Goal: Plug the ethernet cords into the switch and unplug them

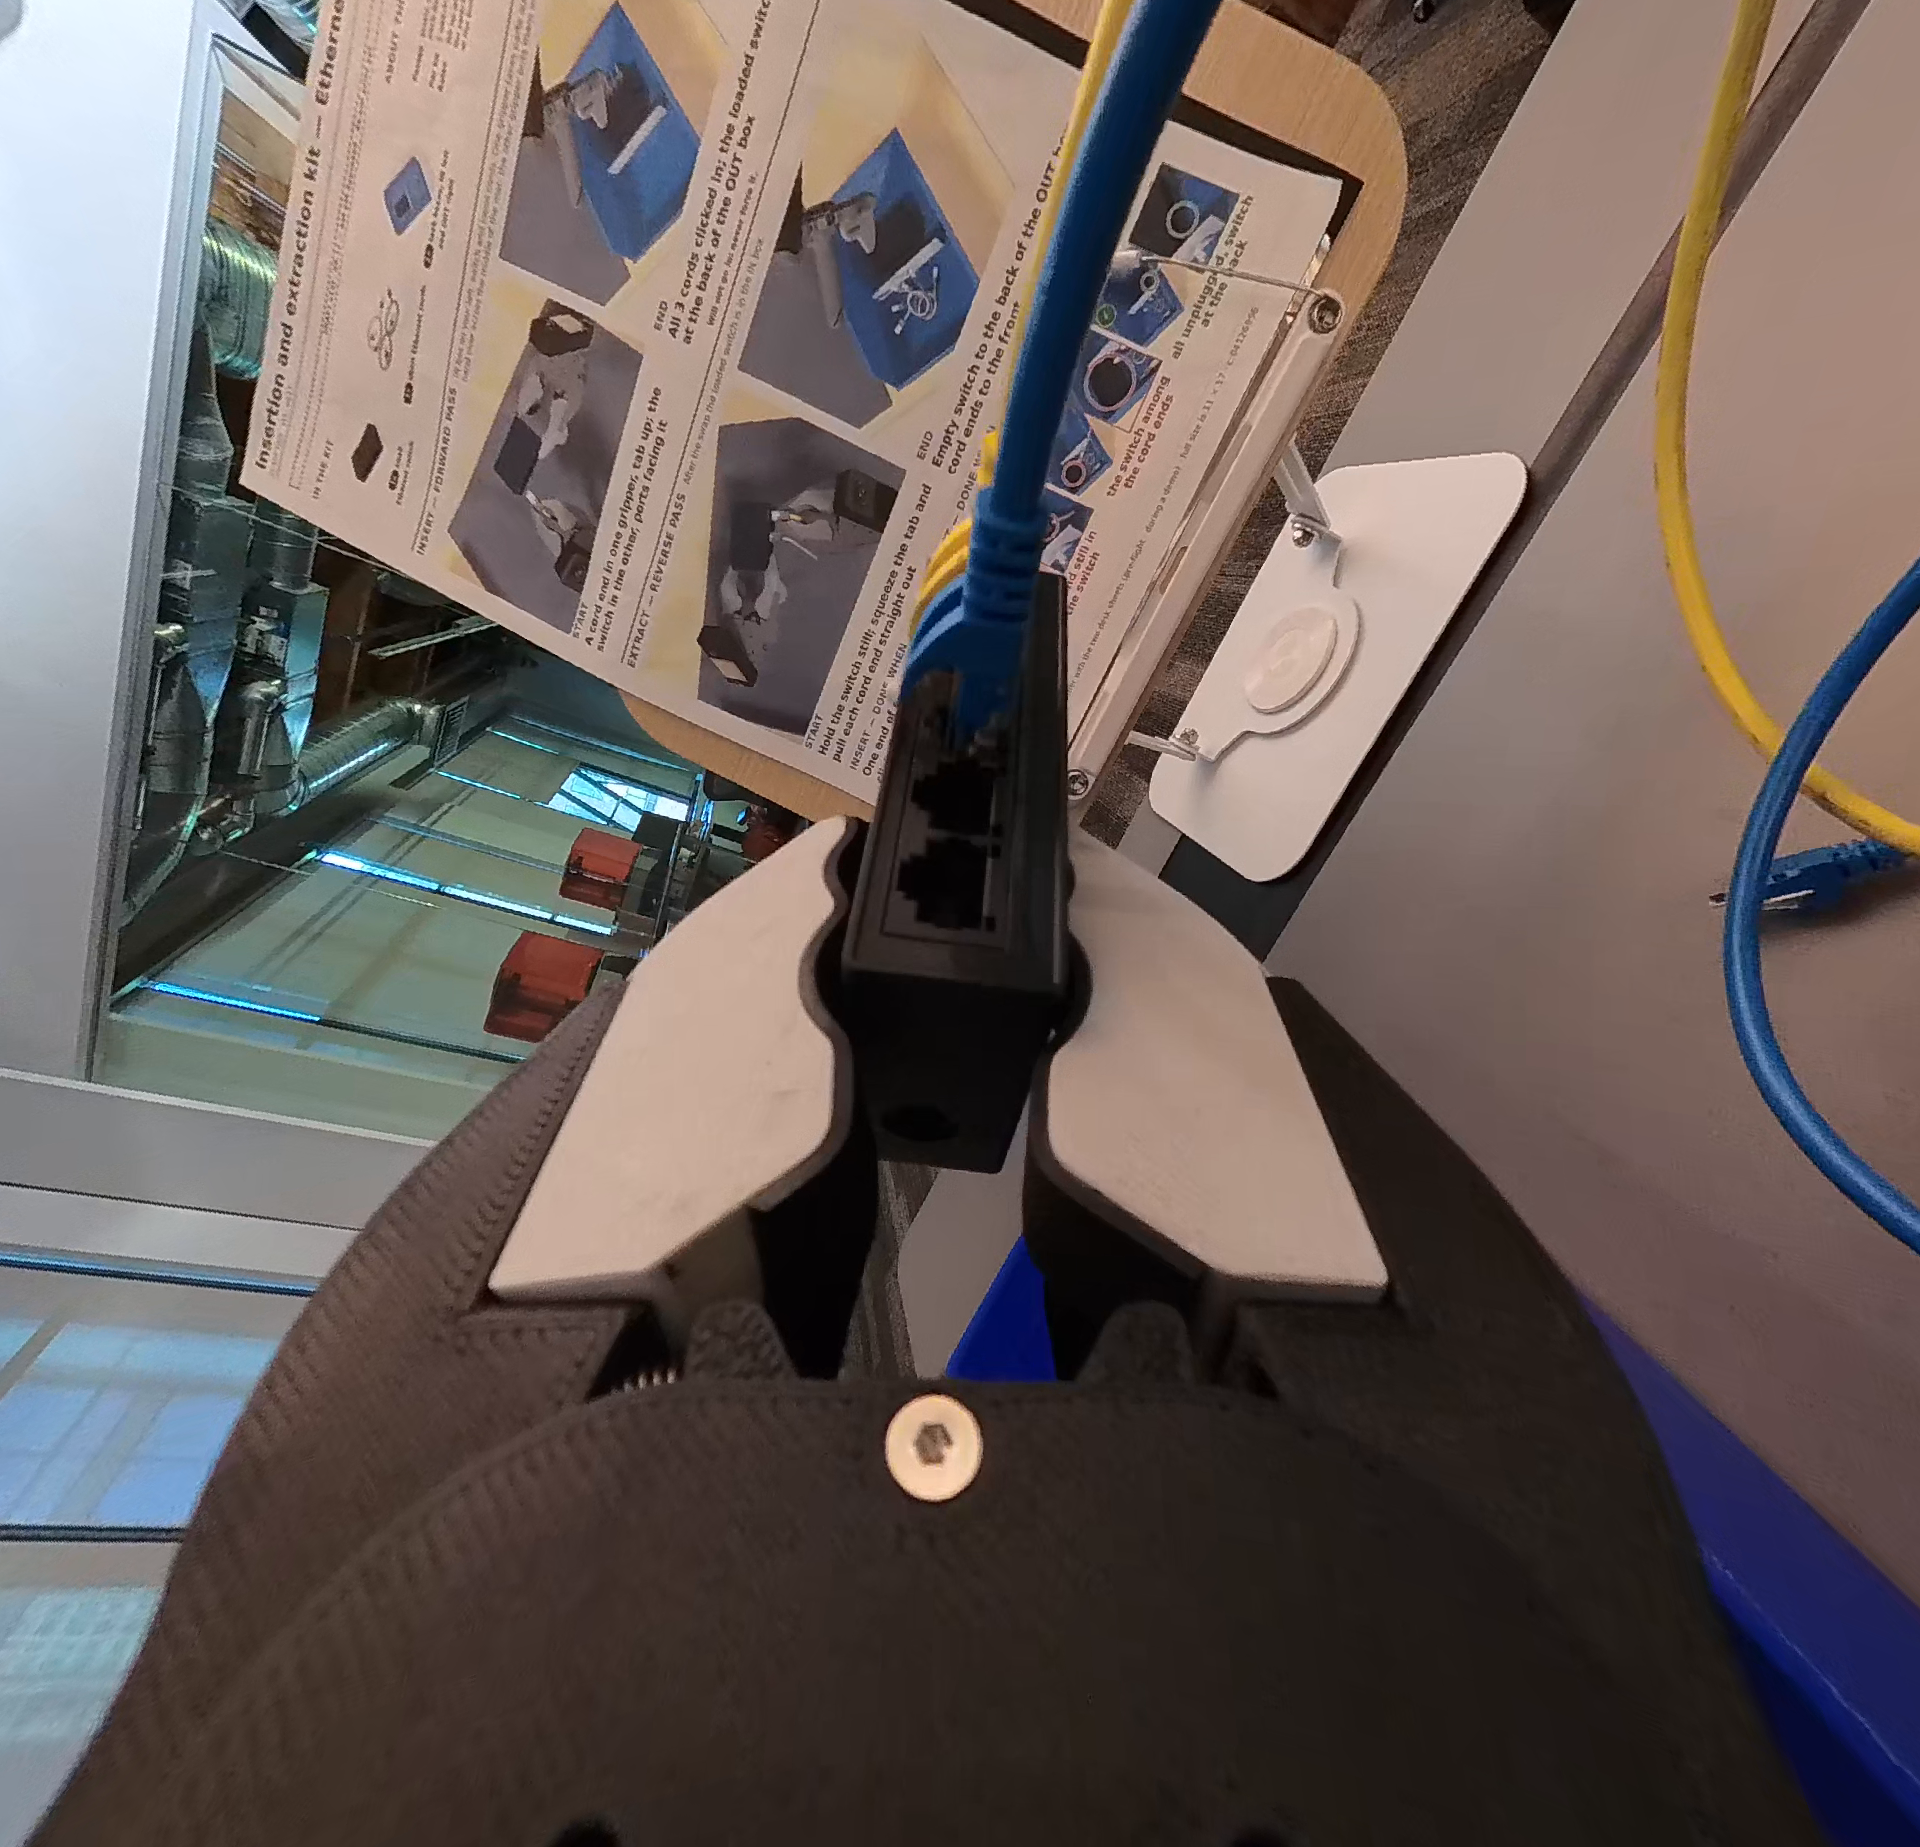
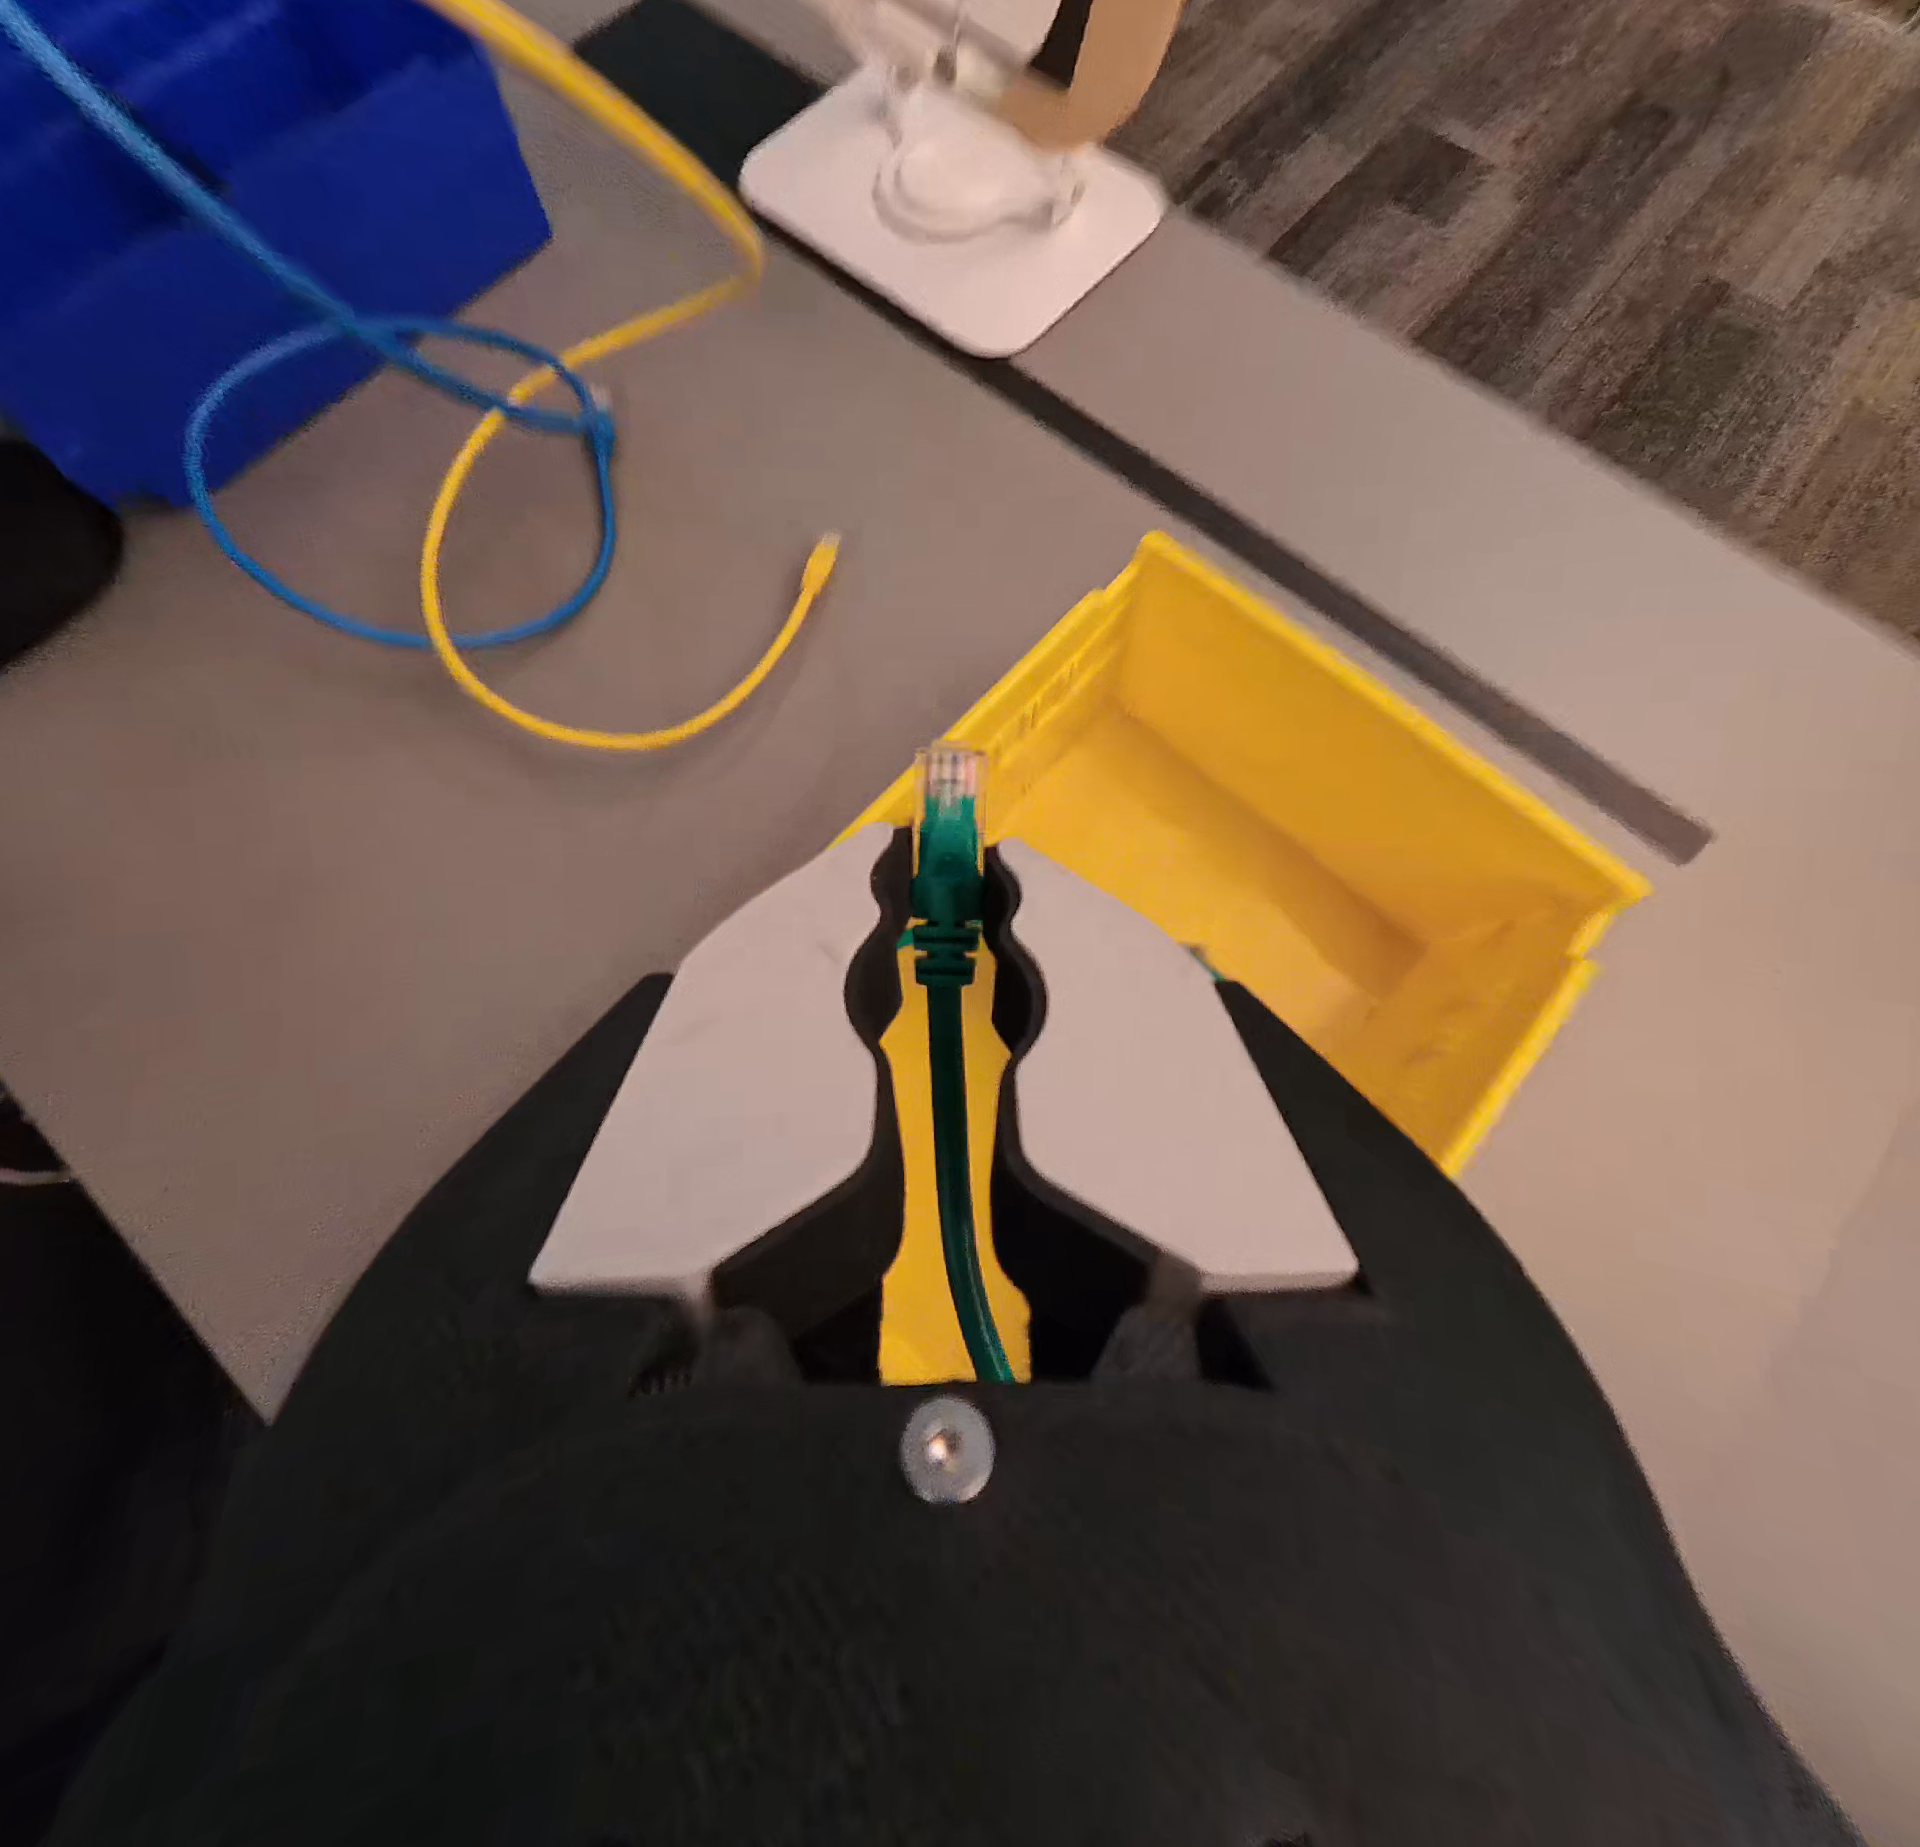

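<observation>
The left gripper (image 1: 961, 950) has its jaws clamped on the black switch (image 1: 961, 924), which sticks out past the tips with its row of ports facing the camera. A blue cord (image 1: 1081, 291) is plugged into a far port by its blue plug (image 1: 997, 592), and a yellow cord (image 1: 1101, 83) runs in just behind it, its plug hidden by the blue one; the 2 nearest ports are empty. Both cords rise out of the top of the left wrist view. Behind the switch stands a printed sheet (image 1: 644, 343) on a clear stand with a white base (image 1: 1340, 665). To the right, on the grey counter (image 1: 1558, 1070), the loose ends of both cords lie crossed, and a blue bin (image 1: 1766, 1589) shows at the lower right edge. The right gripper (image 2: 948, 852) has its jaws clamped on a green cord (image 2: 961, 1122) just behind the boot, with the clear plug (image 2: 948, 771) pointing forward past the tips and the cord trailing back between the fingers. Directly below and ahead sits an open yellow bin (image 2: 1299, 758) on the counter (image 2: 312, 862). Farther left in the right wrist view, the blue cord (image 2: 416, 634) and yellow cord (image 2: 582, 727) loop over each other on the counter, the yellow plug end (image 2: 824, 556) lying free, beside the blue bin (image 2: 260, 187). The white base (image 2: 956, 239) stands at the far counter edge, with carpeted floor (image 2: 1558, 239) beyond.
</observation>
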Motion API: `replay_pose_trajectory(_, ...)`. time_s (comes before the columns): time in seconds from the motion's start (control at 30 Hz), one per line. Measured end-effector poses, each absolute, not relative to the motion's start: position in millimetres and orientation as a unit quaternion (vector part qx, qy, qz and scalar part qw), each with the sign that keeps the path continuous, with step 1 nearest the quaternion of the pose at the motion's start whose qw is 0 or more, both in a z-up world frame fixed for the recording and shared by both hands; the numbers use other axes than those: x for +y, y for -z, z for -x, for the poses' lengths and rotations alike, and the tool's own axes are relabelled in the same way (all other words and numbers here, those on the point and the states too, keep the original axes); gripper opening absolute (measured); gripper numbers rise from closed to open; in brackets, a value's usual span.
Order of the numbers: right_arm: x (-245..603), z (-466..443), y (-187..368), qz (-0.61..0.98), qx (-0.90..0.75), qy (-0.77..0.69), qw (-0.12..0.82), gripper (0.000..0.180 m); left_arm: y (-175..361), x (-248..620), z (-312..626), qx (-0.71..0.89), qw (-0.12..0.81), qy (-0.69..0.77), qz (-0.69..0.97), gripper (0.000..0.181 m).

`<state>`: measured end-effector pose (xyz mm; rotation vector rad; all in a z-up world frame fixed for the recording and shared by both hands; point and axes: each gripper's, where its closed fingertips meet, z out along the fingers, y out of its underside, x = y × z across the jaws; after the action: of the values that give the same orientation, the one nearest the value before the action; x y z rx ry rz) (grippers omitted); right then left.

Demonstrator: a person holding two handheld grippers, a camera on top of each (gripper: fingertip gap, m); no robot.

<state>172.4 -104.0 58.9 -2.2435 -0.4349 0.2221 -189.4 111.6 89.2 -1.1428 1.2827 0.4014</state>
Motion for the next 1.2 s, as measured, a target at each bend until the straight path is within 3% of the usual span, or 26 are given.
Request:
replay_pose_trajectory(0.2, -143.8, -144.5, 41.7, 0.934, -0.224, -0.129, 0.249, 0.015, -88.3, 111.7, 189.4, 0.563, 0.633, -0.176, 0.501, 0.03)
replay_pose_trajectory(0.27, -157.9, -134.1, 61.2, 0.935, -0.237, -0.146, 0.219, 0.024, -87.9, 111.7, 189.3, 0.563, 0.633, -0.176, 0.501, 0.03)
replay_pose_trajectory(0.37, -174.2, -118.0, 67.1, 0.923, -0.253, -0.182, 0.224, 0.042, -87.2, 111.9, 189.2, 0.564, 0.631, -0.176, 0.502, 0.03)
replay_pose_trajectory(0.47, -188.9, -123.4, 68.2, 0.915, -0.294, -0.128, 0.245, 0.059, -86.0, 112.5, 188.7, 0.565, 0.63, -0.177, 0.502, 0.03)
replay_pose_trajectory(0.63, -225.4, -138.8, 95.3, 0.904, -0.375, 0.013, 0.205, 0.066, -85.8, 111.7, 187.4, 0.566, 0.63, -0.177, 0.501, 0.03)
replay_pose_trajectory(0.73, -238.1, -150.1, 115.5, 0.871, -0.439, 0.136, 0.173, 0.055, -86.4, 111.4, 187.4, 0.565, 0.631, -0.178, 0.501, 0.03)
replay_pose_trajectory(0.77, -237.3, -154.5, 119.3, 0.862, -0.446, 0.171, 0.171, 0.045, -86.2, 111.3, 187.2, 0.566, 0.631, -0.178, 0.501, 0.03)
replay_pose_trajectory(0.8, -235.6, -157.5, 120.9, 0.854, -0.449, 0.197, 0.173, 0.017, -85.7, 110.9, 187.0, 0.566, 0.63, -0.178, 0.501, 0.03)
replay_pose_trajectory(0.83, -235.2, -156.0, 122.1, 0.85, -0.453, 0.201, 0.177, 0.014, -85.3, 110.5, 186.9, 0.567, 0.629, -0.179, 0.501, 0.03)
replay_pose_trajectory(1.07, -215.0, -140.0, 92.9, 0.89, -0.385, 0.08, 0.228, 0.014, -83.8, 109.4, 183.5, 0.57, 0.628, -0.181, 0.498, 0.03)
replay_pose_trajectory(1.2, -211.5, -132.0, 100.8, 0.929, -0.328, -0.043, 0.168, 0.014, -83.6, 107.4, 182.4, 0.572, 0.628, -0.183, 0.495, 0.03)
